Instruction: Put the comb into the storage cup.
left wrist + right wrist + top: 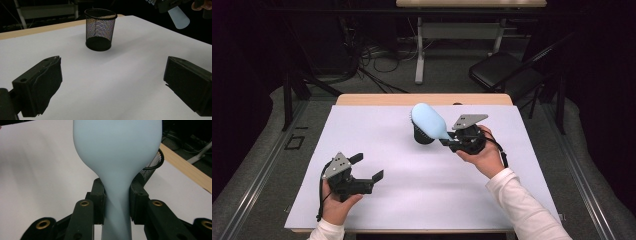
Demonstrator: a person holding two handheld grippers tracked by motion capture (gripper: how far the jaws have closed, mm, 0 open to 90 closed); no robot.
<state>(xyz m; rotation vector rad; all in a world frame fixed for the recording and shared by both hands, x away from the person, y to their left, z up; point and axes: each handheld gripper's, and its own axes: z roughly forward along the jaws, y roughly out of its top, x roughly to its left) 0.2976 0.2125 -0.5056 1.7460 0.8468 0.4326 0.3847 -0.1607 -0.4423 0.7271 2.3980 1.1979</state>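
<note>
The right hand-held gripper is clamped on the handle of the pale blue brush, held in the air just above the mesh cup. To finish well, tip the brush upright, centre it over the rim, then lower before letting go. The cup looks empty. The left hand-held gripper rests wide open, holding nothing, on the worktop.

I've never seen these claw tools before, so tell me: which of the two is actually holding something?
The right gripper: its jaws clamp the handle of a light blue hairbrush above the black mesh cup. The left gripper stands open with nothing between its jaws.
</note>
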